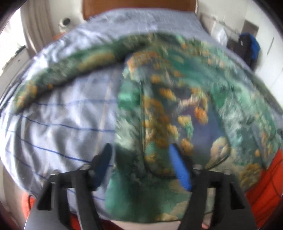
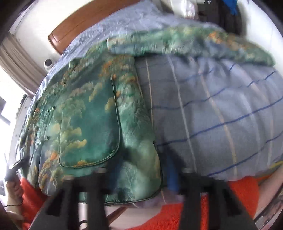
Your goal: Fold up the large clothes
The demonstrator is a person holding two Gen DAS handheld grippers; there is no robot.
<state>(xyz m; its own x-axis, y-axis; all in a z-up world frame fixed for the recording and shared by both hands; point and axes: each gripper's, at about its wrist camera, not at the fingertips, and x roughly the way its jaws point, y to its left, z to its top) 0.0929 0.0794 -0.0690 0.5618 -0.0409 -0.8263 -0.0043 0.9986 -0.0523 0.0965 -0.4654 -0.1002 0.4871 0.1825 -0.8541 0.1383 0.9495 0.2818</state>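
Observation:
A large green garment with orange and cream print lies spread on the bed; one sleeve stretches out to the left. In the right wrist view the same garment shows a big pocket and a sleeve laid out to the right. My left gripper is open, its blue-padded fingers straddling the garment's near left hem. My right gripper is open over the garment's near right corner. Both views are blurred by motion.
The bed has a pale blue sheet with dark blue stripes and a brown headboard. An orange-red fluffy rug lies at the near edge. A dark bag stands at the far right. A hand shows at the left.

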